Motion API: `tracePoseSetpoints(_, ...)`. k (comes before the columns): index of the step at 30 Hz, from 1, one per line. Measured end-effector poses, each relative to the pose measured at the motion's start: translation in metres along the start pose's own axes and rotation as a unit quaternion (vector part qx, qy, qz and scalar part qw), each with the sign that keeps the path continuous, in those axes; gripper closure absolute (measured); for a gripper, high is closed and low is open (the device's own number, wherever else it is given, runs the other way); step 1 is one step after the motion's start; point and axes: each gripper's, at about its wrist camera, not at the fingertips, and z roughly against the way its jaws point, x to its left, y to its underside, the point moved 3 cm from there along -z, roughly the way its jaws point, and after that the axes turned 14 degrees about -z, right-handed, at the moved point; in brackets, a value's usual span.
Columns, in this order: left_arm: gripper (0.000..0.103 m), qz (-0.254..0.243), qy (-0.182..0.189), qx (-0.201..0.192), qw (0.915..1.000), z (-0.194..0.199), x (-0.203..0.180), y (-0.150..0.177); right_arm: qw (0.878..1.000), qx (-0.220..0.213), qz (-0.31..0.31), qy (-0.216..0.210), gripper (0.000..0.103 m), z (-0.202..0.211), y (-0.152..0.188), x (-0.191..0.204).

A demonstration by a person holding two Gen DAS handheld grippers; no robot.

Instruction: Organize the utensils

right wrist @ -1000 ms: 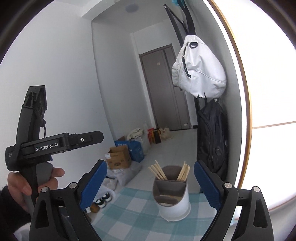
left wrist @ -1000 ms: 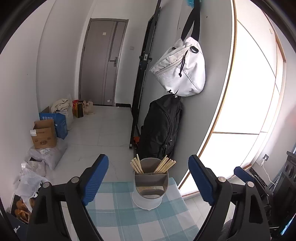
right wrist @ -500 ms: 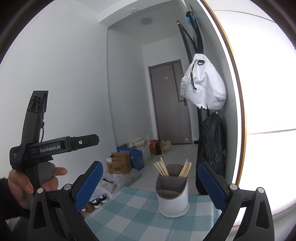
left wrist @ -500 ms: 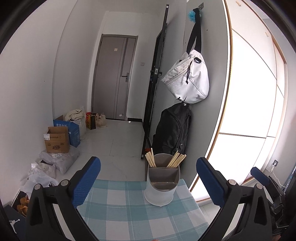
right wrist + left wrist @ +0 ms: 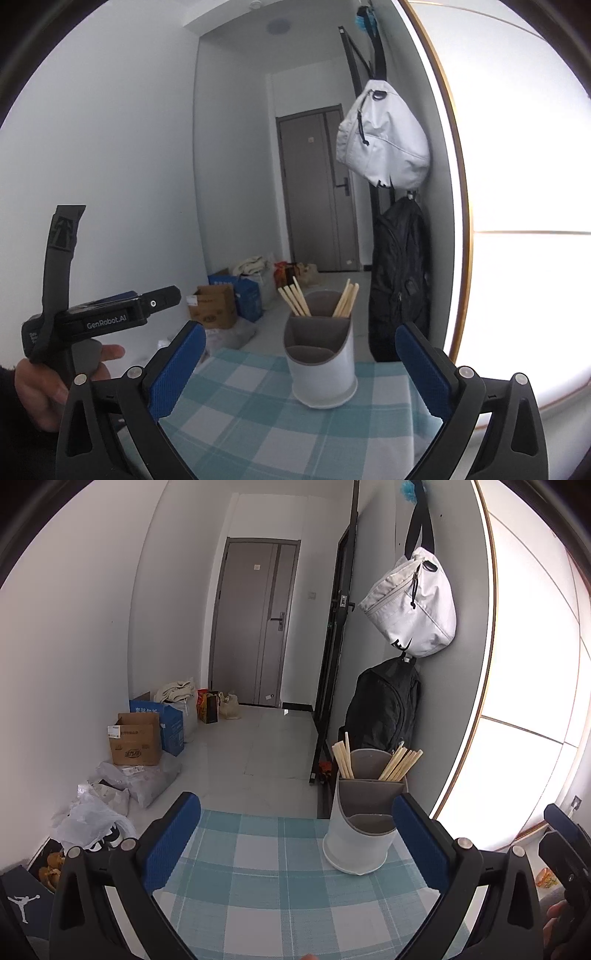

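Note:
A white and grey utensil holder [image 5: 360, 823] [image 5: 320, 356] stands at the far end of a table under a teal checked cloth [image 5: 258, 878] [image 5: 266, 424]. Wooden chopsticks [image 5: 399, 763] [image 5: 295, 301] stick up from its two rear compartments; the front compartment looks bare. My left gripper [image 5: 295, 838] is open, blue pads wide apart, nothing between them, the holder ahead by its right pad. My right gripper [image 5: 301, 363] is open too, with the holder ahead between its fingers but farther off. A hand holds the left gripper's body [image 5: 99, 321] at the left of the right wrist view.
Beyond the table a tiled hallway runs to a grey door [image 5: 258, 627]. A white bag [image 5: 410, 602] and a black backpack [image 5: 384, 709] hang on the right wall beside a bright window. Cardboard boxes [image 5: 135, 744] and plastic bags [image 5: 92, 816] lie on the floor at left.
Both grippers have sunk toward the table, so the holder and the cloth sit higher and larger in both views. The left gripper's pads stand wider apart than a second ago.

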Motion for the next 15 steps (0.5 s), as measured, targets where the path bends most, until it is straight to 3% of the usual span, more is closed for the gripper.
tracePoseSetpoints(3, 0.002, -0.012, -0.005, 0.011, 0.9999, -0.008, -0.002, 0.009, 1.000, 0.007, -0.021, -0.002, 0.000, -0.009, 0.004, -0.009)
tracePoseSetpoints(15, 0.002, -0.014, 0.000, 0.048, 0.9987, -0.023, -0.001, 0.018, 1.000, 0.010, 0.002, 0.001, 0.000, -0.025, 0.009, -0.006)
